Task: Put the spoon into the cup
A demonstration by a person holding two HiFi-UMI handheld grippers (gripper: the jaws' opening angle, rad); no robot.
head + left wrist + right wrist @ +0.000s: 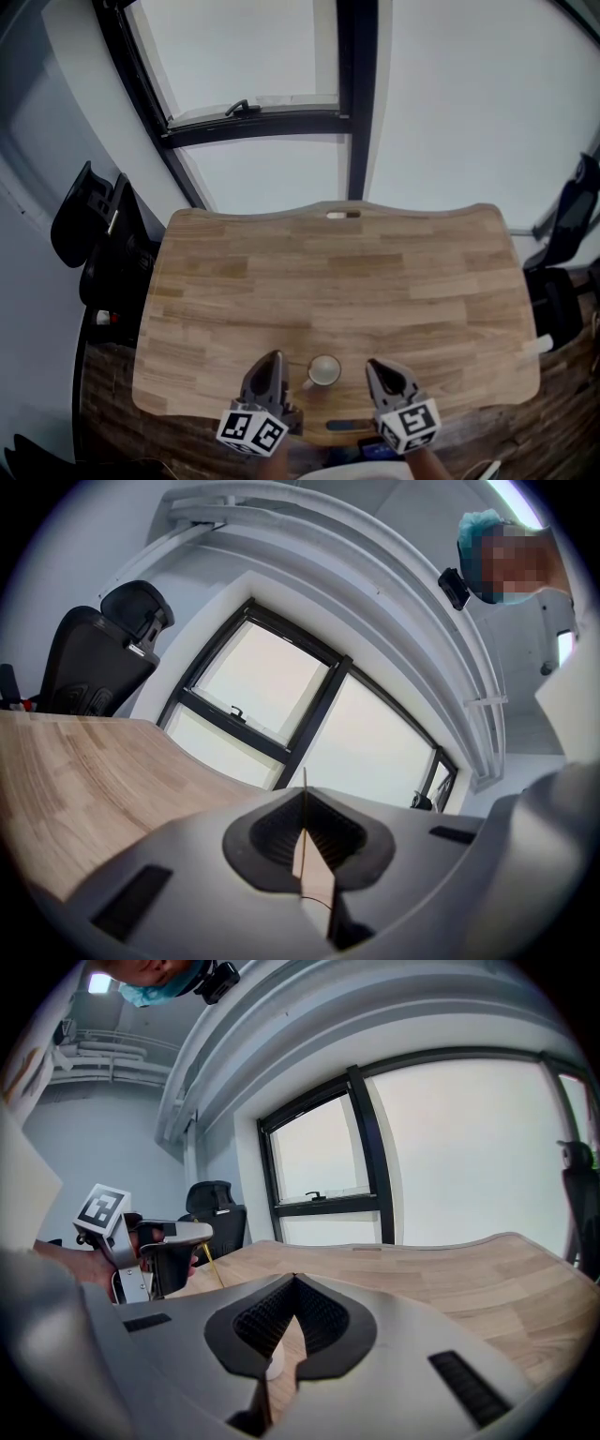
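- The left gripper (pixel 274 357) is pinching the spoon (pixel 217 1272) in closed fingers – its thin long axis is standing nearly upright, just left of the cup (pixel 324 371).
- The right gripper (pixel 372 366) is hovering right of the cup – fingers together, empty.

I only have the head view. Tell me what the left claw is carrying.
Observer: The left claw is shut on the spoon, a thin golden handle pinched at the tips.
Operator: Now report the right claw.
Observer: The right claw is shut with nothing gripped.
Operator: Give me the spoon's angle.
Observer: In the right gripper view it slants downward out of the left claw. Its lower end is hidden behind the right claw's body.
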